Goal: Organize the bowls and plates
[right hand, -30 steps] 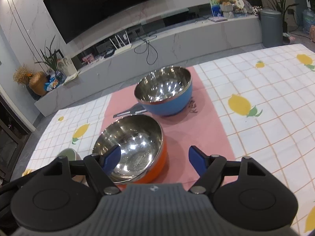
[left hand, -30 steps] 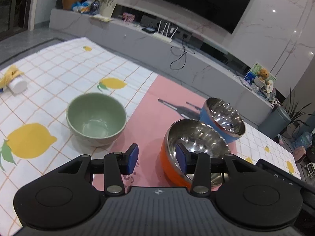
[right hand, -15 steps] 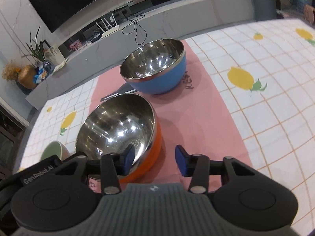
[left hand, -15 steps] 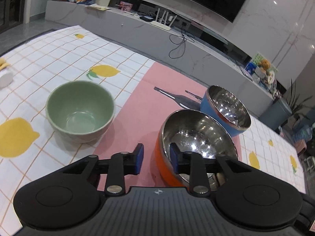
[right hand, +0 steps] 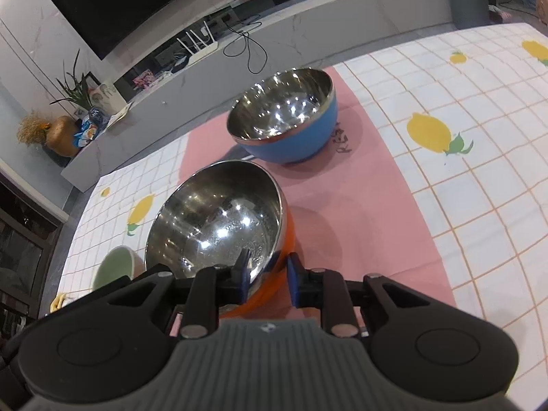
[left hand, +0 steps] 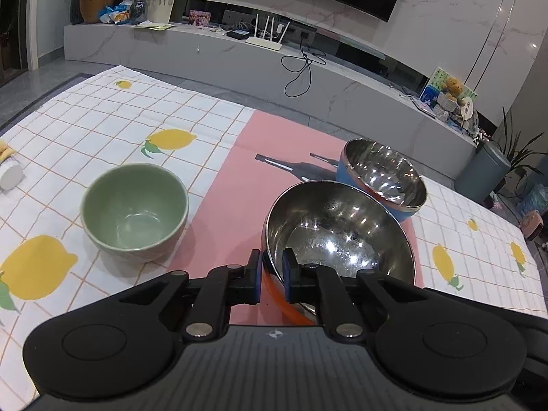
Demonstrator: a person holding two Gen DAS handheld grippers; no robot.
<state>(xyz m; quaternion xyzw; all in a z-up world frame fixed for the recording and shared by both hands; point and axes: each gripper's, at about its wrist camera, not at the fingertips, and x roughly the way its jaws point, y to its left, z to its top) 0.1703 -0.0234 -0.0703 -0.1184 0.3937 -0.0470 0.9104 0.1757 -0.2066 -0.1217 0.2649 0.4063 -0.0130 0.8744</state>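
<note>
Both jaws closing on orange bowl (left hand: 339, 236) rim since before

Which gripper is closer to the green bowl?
Left. The left gripper, jaws closing over the orange bowl's near rim, sits beside the green bowl; the right gripper takes the rim's farther side.

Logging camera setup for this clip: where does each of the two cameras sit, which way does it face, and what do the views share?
Left wrist: on the left tool, angled down at the table; its own fingers straddle the orange bowl's near-left rim, closing; green bowl left.
Right wrist: on the right tool, angled down; fingers closing across the orange bowl's near-right rim.
Shared: orange bowl, blue bowl, green bowl, pink mat.
</note>
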